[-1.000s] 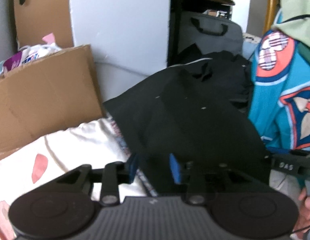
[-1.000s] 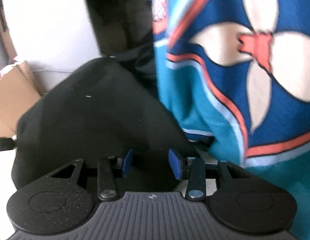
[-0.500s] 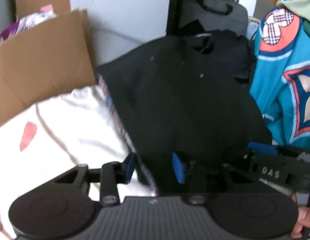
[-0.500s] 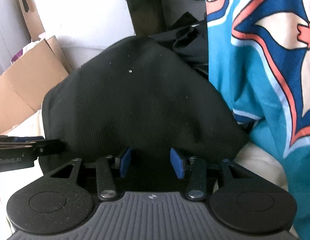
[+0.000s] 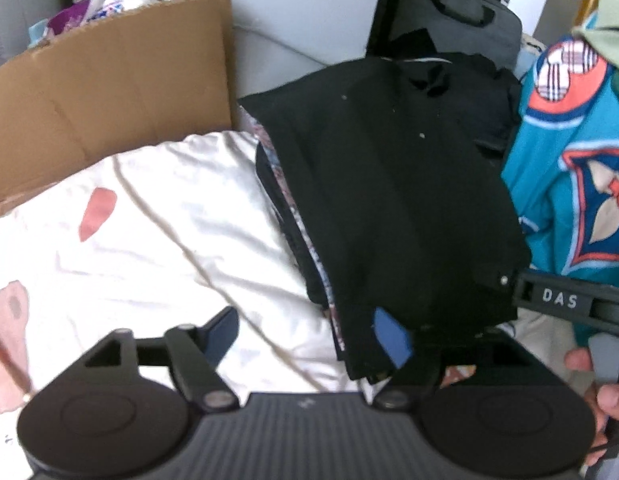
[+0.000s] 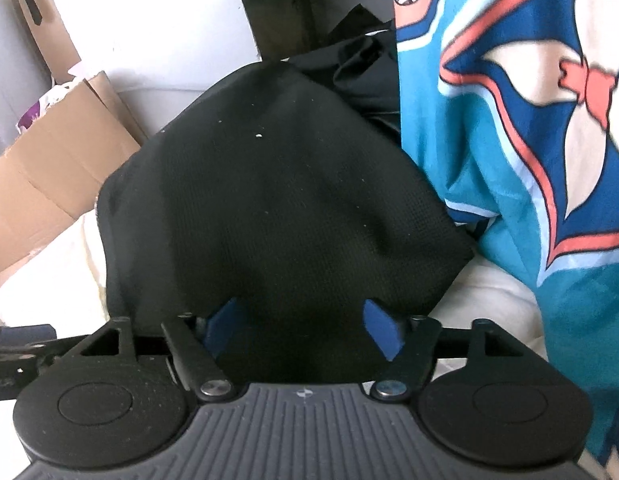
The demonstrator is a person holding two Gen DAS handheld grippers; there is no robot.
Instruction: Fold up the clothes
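A folded black garment (image 5: 389, 200) lies flat on top of a stack of folded clothes whose patterned edges (image 5: 305, 240) show on its left side. My left gripper (image 5: 307, 336) stands open at the stack's near left corner, one pad over the white sheet and the other against the black cloth. In the right wrist view the same black garment (image 6: 277, 200) fills the middle. My right gripper (image 6: 303, 324) is open, with the garment's near edge lying loose between its spread fingers. The right gripper's body (image 5: 557, 300) and the hand holding it show at the left view's right edge.
A white bed sheet (image 5: 149, 220) with pink shapes carries the stack. A cardboard box (image 5: 101, 92) stands to the left against a white wall. A teal patterned garment (image 6: 529, 160) hangs close on the right. Dark clothes and a grey bag (image 5: 461, 24) lie behind.
Both grippers' jaws have spread wide and let go of the black garment. It has come down from being held up and now rests flat on the stack.
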